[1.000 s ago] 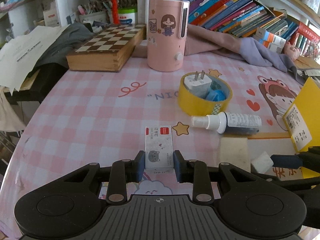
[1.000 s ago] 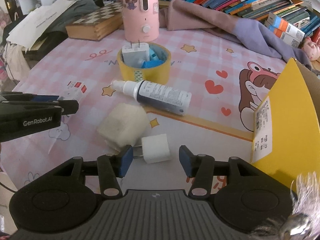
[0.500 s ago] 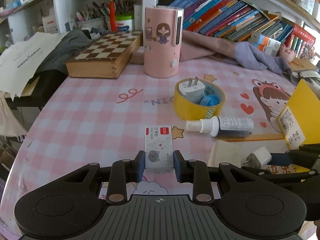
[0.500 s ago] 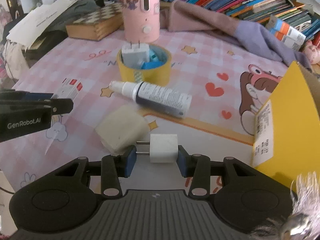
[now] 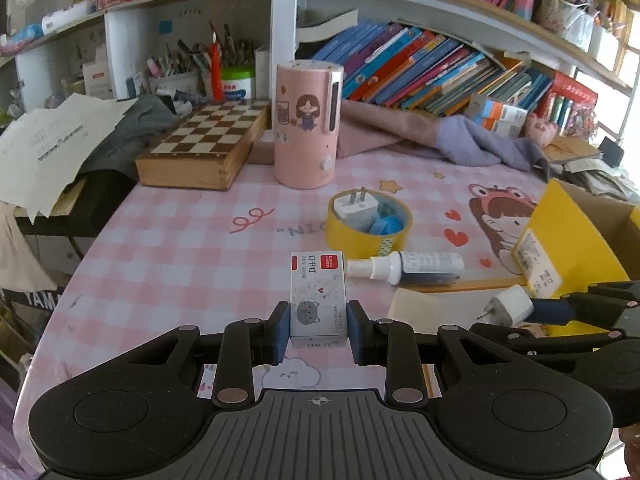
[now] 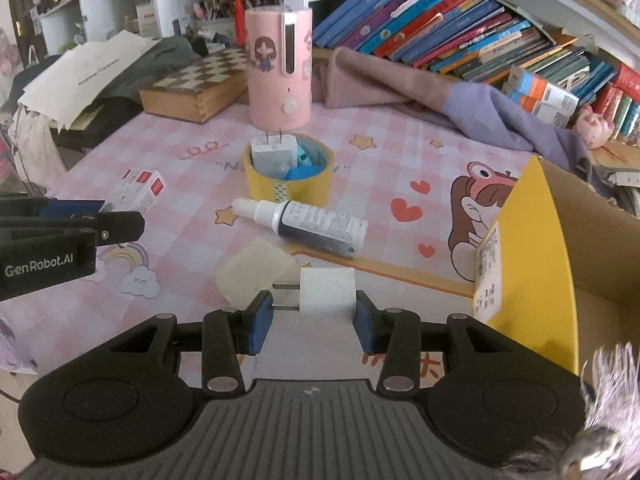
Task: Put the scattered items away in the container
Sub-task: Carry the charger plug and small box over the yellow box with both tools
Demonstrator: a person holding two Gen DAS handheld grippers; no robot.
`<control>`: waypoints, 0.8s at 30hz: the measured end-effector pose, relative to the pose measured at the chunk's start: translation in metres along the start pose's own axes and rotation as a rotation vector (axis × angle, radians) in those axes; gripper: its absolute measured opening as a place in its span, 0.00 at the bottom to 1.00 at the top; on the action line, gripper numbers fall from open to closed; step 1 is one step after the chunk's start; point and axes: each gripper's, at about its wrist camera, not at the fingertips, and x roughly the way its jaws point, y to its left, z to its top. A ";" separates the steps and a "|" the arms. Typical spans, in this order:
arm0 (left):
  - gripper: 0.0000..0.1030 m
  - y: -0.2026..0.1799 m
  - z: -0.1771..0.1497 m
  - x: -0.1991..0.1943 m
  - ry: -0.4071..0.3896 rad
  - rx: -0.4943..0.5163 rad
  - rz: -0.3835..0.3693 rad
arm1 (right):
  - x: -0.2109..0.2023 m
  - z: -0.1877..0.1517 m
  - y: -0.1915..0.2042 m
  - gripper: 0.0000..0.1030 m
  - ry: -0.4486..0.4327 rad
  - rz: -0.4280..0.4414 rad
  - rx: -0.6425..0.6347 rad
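Observation:
My left gripper [image 5: 318,330] is shut on a small white staple box [image 5: 318,300] with a red label and a cat drawing, held just above the pink checked tablecloth. My right gripper [image 6: 308,312] is shut on a white plug charger [image 6: 327,290]: one pad bears on the prongs, the other on the body. The yellow cardboard box [image 6: 532,240] stands open just right of it. In the left wrist view the right gripper [image 5: 536,312] carries the plug [image 5: 506,305] beside the box [image 5: 568,240]. In the right wrist view the left gripper [image 6: 120,216] shows with the staple box [image 6: 138,190].
A spray bottle [image 6: 308,226] lies mid-table beside a beige block [image 6: 256,272]. A yellow tape roll [image 6: 288,176] holds another plug and blue bits. Behind stand a pink cylinder [image 5: 308,124], a chessboard box [image 5: 204,140], a crumpled cloth [image 6: 440,96] and bookshelves.
The right jaws came together on the white plug, then lifted it off the table. The left gripper rose with the staple box still held, so more of the shelves shows.

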 end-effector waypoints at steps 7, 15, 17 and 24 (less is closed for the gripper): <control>0.27 -0.002 -0.017 -0.029 -0.024 0.010 -0.035 | -0.025 -0.013 0.010 0.39 -0.030 -0.020 0.017; 0.27 -0.001 -0.040 -0.067 -0.055 0.010 -0.052 | -0.058 -0.032 0.022 0.39 -0.072 -0.008 0.038; 0.27 0.000 -0.046 -0.078 -0.062 0.007 -0.055 | -0.068 -0.038 0.026 0.39 -0.082 0.000 0.044; 0.27 0.001 -0.067 -0.110 -0.082 0.000 -0.056 | -0.100 -0.061 0.039 0.39 -0.106 0.007 0.055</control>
